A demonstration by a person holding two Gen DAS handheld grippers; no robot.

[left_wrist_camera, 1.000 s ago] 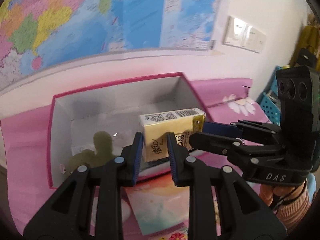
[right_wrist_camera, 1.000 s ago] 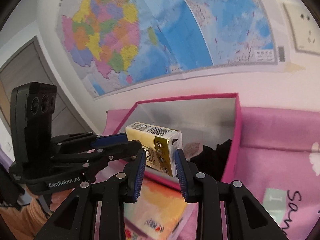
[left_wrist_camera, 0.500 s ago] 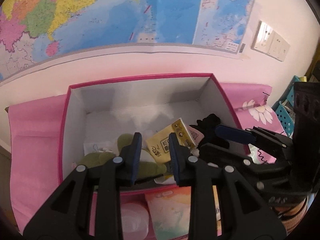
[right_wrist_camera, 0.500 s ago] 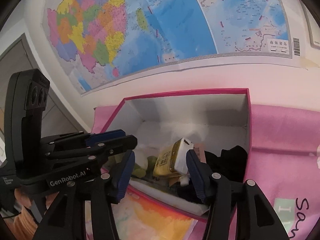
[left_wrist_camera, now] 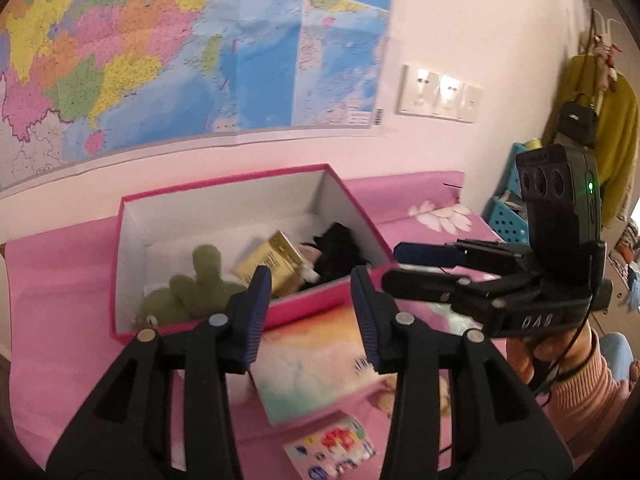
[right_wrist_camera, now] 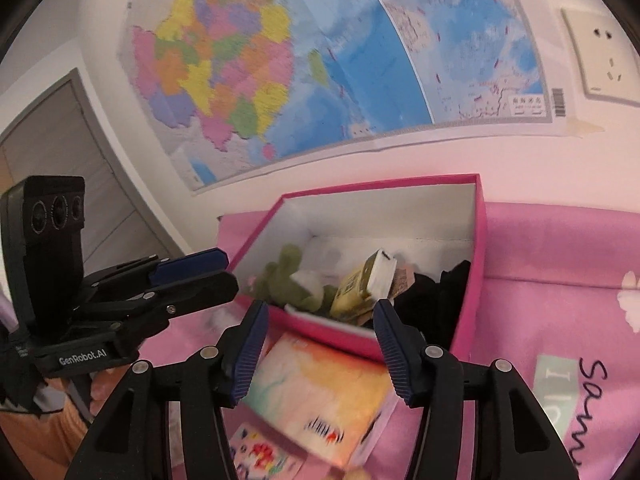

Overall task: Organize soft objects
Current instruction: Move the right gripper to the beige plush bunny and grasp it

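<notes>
Spreading wide at lower centre of the left wrist view, left gripper [left_wrist_camera: 310,308] held nothing, one yellow tissue pack [left_wrist_camera: 276,266] tilted inside one pink box [left_wrist_camera: 132,264] beside one green plush [left_wrist_camera: 192,288], right wrist view, right gripper [right_wrist_camera: 318,342] jaws equally parted, empty, one black cloth [right_wrist_camera: 440,300] at box's right.

The left gripper [right_wrist_camera: 192,280] body reads "GenRobot.AI"; the right gripper [left_wrist_camera: 424,266] body reads "DAS"; the pink cloth [right_wrist_camera: 560,248] reads "Sam", partly cut off.
</notes>
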